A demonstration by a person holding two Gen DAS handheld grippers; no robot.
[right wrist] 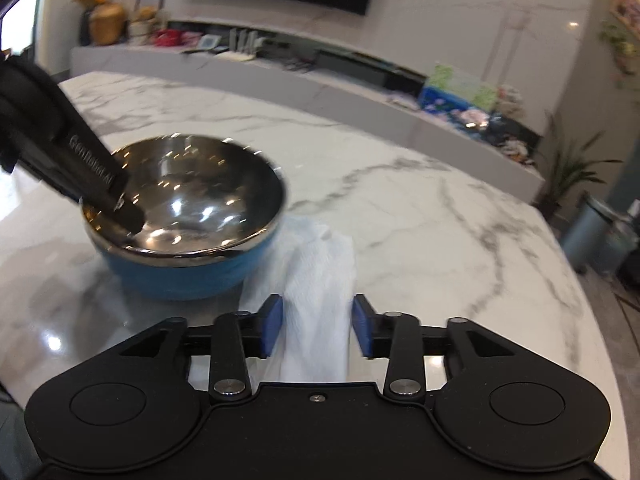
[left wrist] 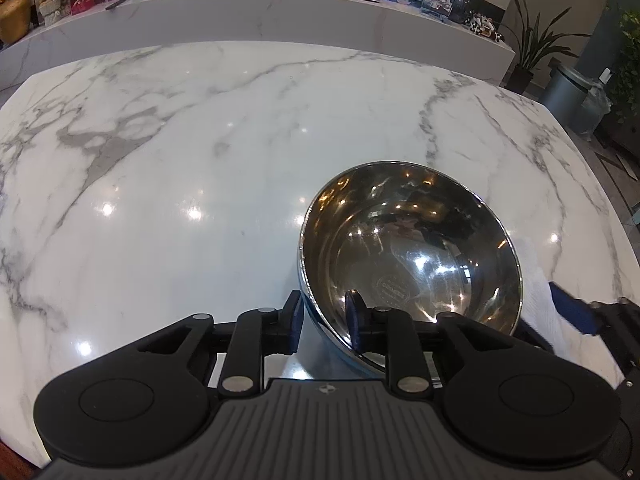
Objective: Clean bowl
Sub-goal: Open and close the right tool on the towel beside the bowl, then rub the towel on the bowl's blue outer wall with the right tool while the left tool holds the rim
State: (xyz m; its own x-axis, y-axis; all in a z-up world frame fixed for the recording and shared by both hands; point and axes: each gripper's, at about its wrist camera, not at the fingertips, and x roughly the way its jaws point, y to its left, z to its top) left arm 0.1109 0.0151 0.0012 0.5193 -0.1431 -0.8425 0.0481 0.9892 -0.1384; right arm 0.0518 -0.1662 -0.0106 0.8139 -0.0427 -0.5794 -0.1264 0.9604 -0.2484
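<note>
Reading along the black body of the left gripper [right wrist: 120, 208] in the right wrist view, white lettering spells something like "GenRobot", its end blurred; a round stamp on the floor of the bowl [left wrist: 412, 256] is too small to make out. In its own view the left gripper [left wrist: 326, 324] has its jaws closed on the bowl's near rim, one blue pad [left wrist: 297, 322] against the blue outer wall and the other inside against the steel. The right gripper [right wrist: 316, 328] stands with its jaws apart, and the white cloth [right wrist: 316, 280] runs between the blue pads [right wrist: 273, 326]; whether they press it I cannot tell. The bowl [right wrist: 188, 216] sits upright, mouth up, on the marble table [left wrist: 200, 152], near its front edge, steel inside and blue outside; being round, it has no long axis. The cloth lies just beside the bowl, touching its wall, its length running from the bowl back toward the right gripper.
</note>
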